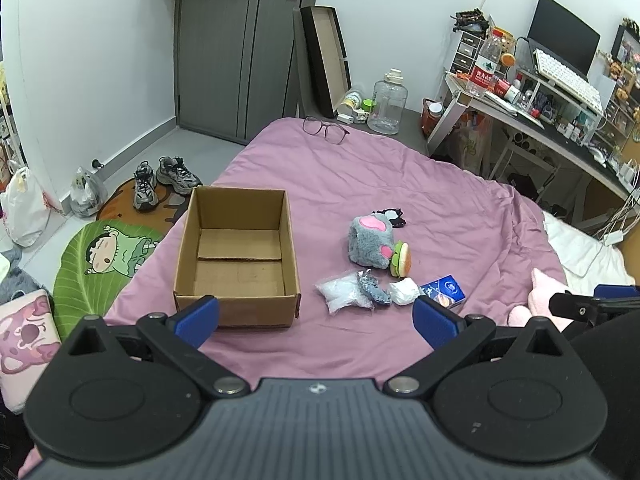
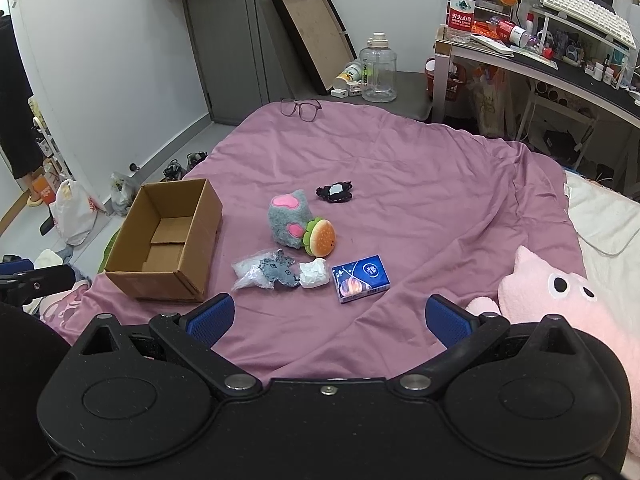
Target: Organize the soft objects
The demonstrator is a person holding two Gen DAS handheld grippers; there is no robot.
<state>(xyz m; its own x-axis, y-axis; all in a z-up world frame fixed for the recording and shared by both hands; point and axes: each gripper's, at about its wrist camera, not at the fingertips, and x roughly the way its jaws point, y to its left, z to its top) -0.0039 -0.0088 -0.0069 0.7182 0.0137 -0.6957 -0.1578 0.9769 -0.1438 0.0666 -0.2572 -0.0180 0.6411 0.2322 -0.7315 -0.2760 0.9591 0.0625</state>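
Both claws hang wide apart over the bed, left claw (image 1: 316, 320) and right claw (image 2: 330, 316) alike, blue pads spread and nothing between them. Out on the mauve bedspread (image 2: 420, 184) sits the cardboard box (image 1: 240, 256), flaps open, nothing in it but its own bottom flaps, near the left edge of the bed. Beside it to the right, the soft things lie in a loose cluster: a fluffy grey paw plush (image 2: 289, 218) with pink pads, upright, and a little burger plush (image 2: 321, 237) leaning right against it. Just behind them, apart, a small black-and-white plush piece (image 2: 334, 193). In front, a clear plastic bag (image 2: 250, 272) of white stuff, a grey knitted piece (image 2: 279, 271) overlapping it, then a crumpled white wad (image 2: 315, 274) touching that, and a blue tissue packet (image 2: 361, 278) just beside (flat, printed face up). A big pink plush (image 2: 560, 300) with round eyes lies at the right edge, close to the right claw. Purple-rimmed glasses (image 1: 325, 129) rest at the far end of the bed. Beyond: a grey door (image 1: 236, 48), sneakers (image 1: 164, 180) on a floor mat, a large clear jug (image 2: 377, 70), and a cluttered desk (image 2: 560, 64) with a white keyboard and a water bottle (image 2: 461, 4).
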